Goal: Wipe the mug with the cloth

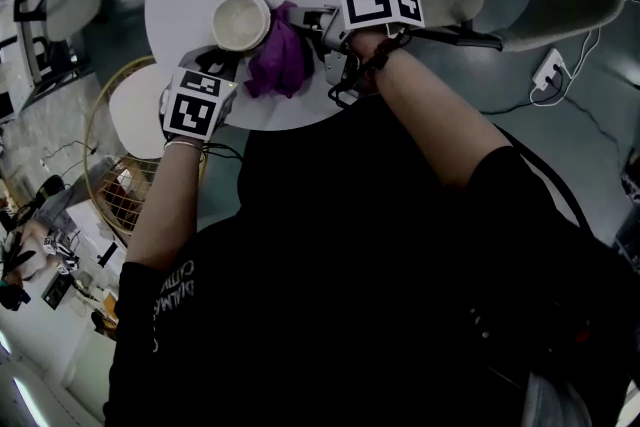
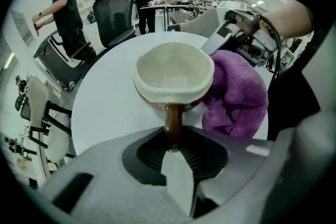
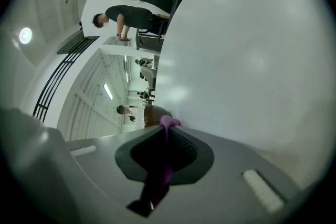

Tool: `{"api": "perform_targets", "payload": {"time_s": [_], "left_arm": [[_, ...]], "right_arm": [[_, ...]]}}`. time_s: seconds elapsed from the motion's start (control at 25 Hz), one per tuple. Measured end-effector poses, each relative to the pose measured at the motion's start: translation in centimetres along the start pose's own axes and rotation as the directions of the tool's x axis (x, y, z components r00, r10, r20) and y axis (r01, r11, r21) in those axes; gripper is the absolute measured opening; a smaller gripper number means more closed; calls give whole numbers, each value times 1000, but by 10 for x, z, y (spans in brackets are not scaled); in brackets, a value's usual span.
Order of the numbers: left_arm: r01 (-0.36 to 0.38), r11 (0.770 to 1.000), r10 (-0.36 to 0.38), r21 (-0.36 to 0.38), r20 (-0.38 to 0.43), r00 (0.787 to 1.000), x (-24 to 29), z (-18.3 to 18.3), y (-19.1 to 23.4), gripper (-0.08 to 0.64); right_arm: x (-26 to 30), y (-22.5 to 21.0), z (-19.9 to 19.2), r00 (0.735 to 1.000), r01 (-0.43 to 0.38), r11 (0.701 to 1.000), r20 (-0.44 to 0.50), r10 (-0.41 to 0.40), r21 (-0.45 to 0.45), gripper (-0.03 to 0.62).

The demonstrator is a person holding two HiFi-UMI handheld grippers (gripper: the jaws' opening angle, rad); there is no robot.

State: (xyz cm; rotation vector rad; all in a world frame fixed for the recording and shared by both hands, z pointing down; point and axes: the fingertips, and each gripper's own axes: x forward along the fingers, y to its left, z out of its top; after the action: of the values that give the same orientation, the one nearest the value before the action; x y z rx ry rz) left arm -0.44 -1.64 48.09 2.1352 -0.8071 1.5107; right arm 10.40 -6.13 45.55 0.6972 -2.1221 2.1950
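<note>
Now left claw (image 2: 172,140) clamps mug (image 2: 173,72) handle; right claw (image 3: 165,129) pinches cloth (image 2: 236,93) against mug.

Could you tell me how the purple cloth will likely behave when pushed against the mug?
Probably floppy: the fluffy purple cloth hangs bunched from the right gripper. Likely yielding: it bulges against the brown cream-lined ceramic mug. Seemingly light: one thin fold between the jaws holds it.

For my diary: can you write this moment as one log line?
left hand-held gripper: shut on mug | right hand-held gripper: shut on cloth | cloth: against mug
</note>
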Motion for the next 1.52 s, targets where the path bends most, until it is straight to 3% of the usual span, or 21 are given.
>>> {"api": "perform_targets", "payload": {"time_s": [0.2, 0.8, 1.24, 1.52], "left_arm": [[14, 1000, -14, 5, -1, 1000, -1, 2, 4, 66], [74, 989, -74, 128, -6, 997, 2, 3, 2, 71], [158, 959, -151, 236, -45, 987, -1, 1, -1, 81], [181, 931, -165, 316, -77, 983, -4, 1, -6, 90]], "right_arm": [[7, 1, 11, 1000, 29, 1000, -11, -29, -11, 26], [24, 6, 51, 992, 122, 992, 40, -121, -16, 26], [43, 14, 55, 965, 261, 964, 21, -260, -59, 25], [54, 23, 57, 939, 335, 933, -27, -342, -132, 25]]}}
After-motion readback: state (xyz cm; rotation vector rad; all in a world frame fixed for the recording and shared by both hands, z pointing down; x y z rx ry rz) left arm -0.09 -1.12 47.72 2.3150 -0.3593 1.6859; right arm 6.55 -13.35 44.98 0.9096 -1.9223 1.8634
